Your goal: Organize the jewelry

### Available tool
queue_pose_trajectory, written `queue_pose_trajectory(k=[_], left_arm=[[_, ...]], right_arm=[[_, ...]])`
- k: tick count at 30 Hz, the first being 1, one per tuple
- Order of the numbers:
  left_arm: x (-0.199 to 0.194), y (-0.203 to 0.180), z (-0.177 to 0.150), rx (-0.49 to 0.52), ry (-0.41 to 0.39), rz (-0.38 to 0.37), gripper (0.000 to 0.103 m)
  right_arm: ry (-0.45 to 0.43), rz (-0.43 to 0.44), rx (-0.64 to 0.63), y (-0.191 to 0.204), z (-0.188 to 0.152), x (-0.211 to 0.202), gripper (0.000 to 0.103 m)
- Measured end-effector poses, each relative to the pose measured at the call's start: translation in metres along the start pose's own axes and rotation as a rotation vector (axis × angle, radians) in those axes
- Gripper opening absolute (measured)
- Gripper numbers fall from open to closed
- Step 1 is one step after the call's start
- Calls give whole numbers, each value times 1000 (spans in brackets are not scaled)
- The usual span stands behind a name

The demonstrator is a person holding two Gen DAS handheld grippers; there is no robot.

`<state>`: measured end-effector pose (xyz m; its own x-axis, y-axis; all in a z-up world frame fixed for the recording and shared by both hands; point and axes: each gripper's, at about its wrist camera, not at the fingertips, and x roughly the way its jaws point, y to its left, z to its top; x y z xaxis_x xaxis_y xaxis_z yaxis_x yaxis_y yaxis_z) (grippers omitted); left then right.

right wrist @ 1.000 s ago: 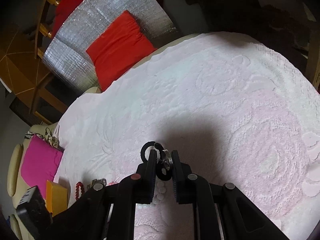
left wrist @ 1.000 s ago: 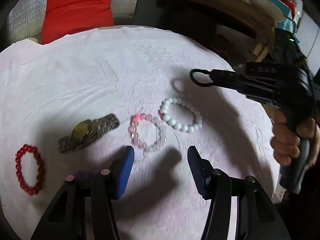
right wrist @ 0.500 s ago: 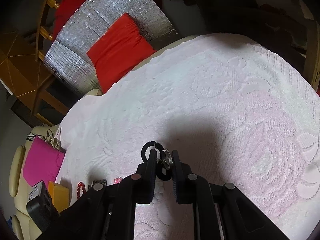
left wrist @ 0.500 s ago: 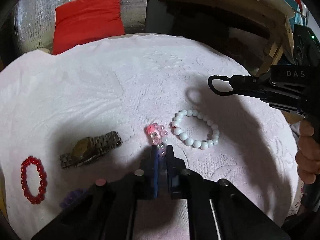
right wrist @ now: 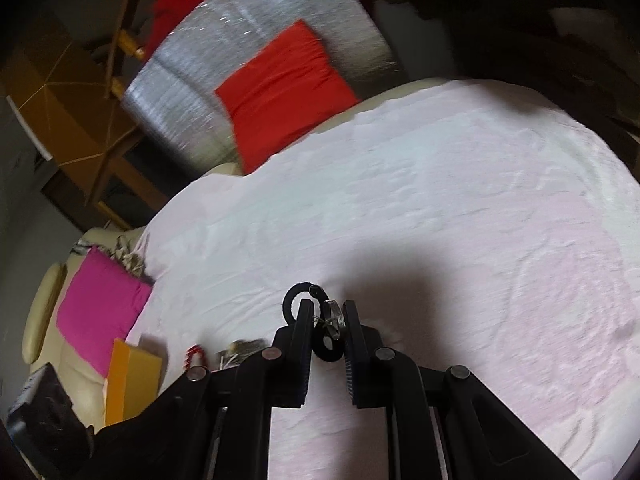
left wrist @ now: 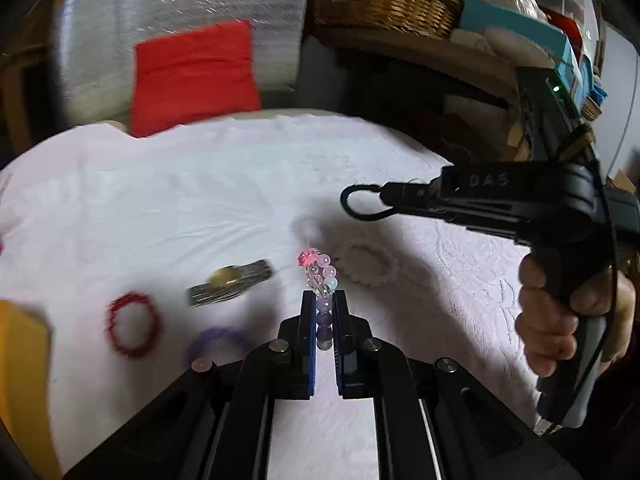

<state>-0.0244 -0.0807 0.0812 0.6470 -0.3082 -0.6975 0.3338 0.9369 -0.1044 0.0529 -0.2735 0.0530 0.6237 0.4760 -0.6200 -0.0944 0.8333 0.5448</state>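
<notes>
Pale pink embossed cloth (left wrist: pixel 160 208); red cushion (left wrist: pixel 192 80); red (left wrist: pixel 132 330) and purple (left wrist: pixel 216 340) bracelets.

the only lettering showing is "das", standing in raised capitals on the black body of the right gripper (left wrist: pixel 362 208), where that tool is reaching in from the right side of the left wrist view; the letters are sitting on the flat flank just ahead of the handle that a hand (left wrist: pixel 568 320) is gripping. nothing readable is appearing in the right wrist view. the boxes on the shelf at the upper right of the left wrist view are carrying marks that are too small and blurred to read.
</notes>
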Motion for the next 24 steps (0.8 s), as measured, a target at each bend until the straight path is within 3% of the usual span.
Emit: queue_pose_trajectory(k=[8, 13, 20, 24], left_arm=[[-90, 50, -19, -91, -127, 172, 8], [-138, 94, -50, -157, -154, 287, 8], [-178, 178, -104, -310, -105, 456, 8], [-178, 213, -122, -396, -76, 505, 8]], right_arm=[[24, 132, -96, 81, -31, 8, 15], [57, 202, -163, 135, -56, 19, 15], [117, 292, -297, 222, -100, 34, 15], [158, 295, -390, 274, -125, 50, 15]])
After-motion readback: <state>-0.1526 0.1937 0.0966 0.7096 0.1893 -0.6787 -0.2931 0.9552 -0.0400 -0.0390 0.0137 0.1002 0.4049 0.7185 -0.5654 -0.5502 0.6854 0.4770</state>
